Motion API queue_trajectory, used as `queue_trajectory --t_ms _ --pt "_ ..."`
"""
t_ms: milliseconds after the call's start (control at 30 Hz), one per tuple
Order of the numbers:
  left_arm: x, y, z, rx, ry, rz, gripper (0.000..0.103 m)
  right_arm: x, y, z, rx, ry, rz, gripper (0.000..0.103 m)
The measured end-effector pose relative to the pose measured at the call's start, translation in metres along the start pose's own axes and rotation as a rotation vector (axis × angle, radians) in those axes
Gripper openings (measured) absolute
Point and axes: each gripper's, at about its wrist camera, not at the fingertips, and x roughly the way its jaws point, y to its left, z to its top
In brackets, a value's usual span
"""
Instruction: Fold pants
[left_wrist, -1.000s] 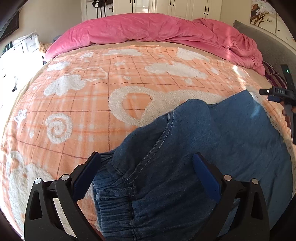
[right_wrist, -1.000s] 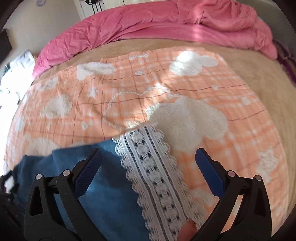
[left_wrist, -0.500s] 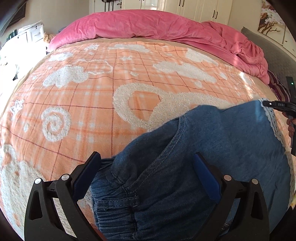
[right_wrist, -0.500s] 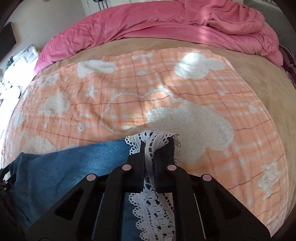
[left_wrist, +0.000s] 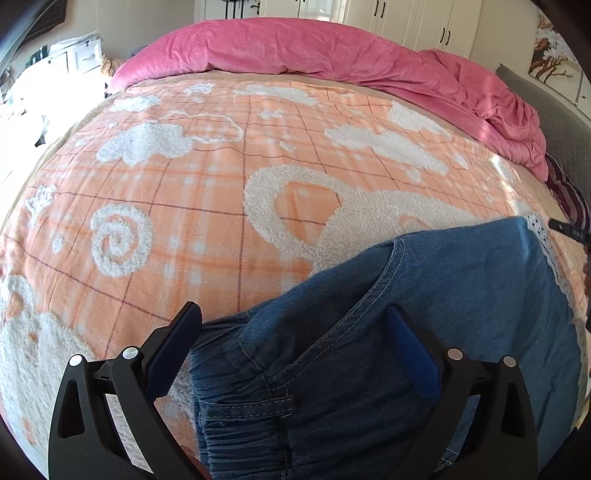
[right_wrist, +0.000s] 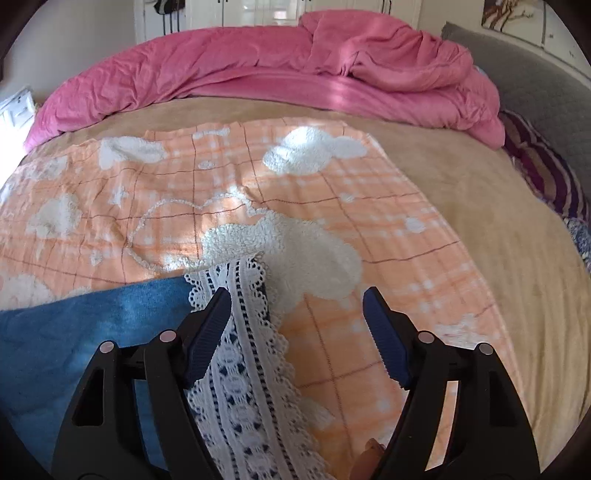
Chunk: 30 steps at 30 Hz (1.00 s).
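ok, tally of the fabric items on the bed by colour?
Blue: 1, denim pants with white lace hem
Orange: 1, plaid blanket
Pink: 1, duvet
Tan: 1, bed cover
Total: 4

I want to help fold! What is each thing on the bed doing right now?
Denim pants: lying flat on the blanket.
Lace hem: flat, between the right claw's fingers, not pinched.
Left claw: open over the waistband.
Right claw: opening, holding nothing.
Orange blanket: spread out.
Pink duvet: bunched up.

Pants (left_wrist: 424, 332) on blanket (left_wrist: 221, 206), duvet (left_wrist: 314, 48) behind.
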Motion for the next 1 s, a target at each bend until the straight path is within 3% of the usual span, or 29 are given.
queue_trajectory --t_ms 100,233,333,400,467,567,667,767,867,1000 --pt "-0.012 -0.001 -0.002 -0.001 -0.033 -0.01 0.098 -0.028 0.016 -0.022 -0.102 -0.001 0.109 0.067" --pt "-0.016 -0.003 -0.006 0.013 -0.036 -0.004 0.098 -0.025 0.046 -0.05 -0.186 0.141 0.257 0.067" --pt "-0.002 0.002 -0.008 -0.009 0.023 0.014 0.098 -0.002 0.043 -0.07 -0.162 0.247 0.218 0.067" --pt "0.003 0.008 -0.008 -0.031 0.038 0.003 0.098 0.0 0.036 -0.073 -0.105 0.233 0.245 0.067" --pt "0.0 0.011 -0.009 -0.045 0.029 -0.012 0.098 -0.004 0.041 -0.073 -0.123 0.226 0.208 0.067" --pt "-0.011 0.017 -0.01 -0.075 0.01 -0.095 0.098 -0.019 0.054 -0.068 -0.17 0.215 0.148 0.068" --pt "-0.03 0.021 -0.01 -0.07 -0.036 -0.14 0.098 -0.056 0.073 -0.064 -0.218 0.102 0.227 0.071" --pt "-0.049 0.024 -0.007 -0.048 -0.091 -0.134 0.098 -0.092 0.102 -0.056 -0.265 0.02 0.317 0.077" --pt "-0.06 0.033 -0.004 -0.043 -0.125 -0.085 0.098 -0.113 0.139 -0.048 -0.328 -0.006 0.401 0.08" --pt "-0.059 0.047 -0.001 -0.042 -0.121 -0.1 0.098 -0.121 0.193 -0.04 -0.423 -0.013 0.446 0.08"
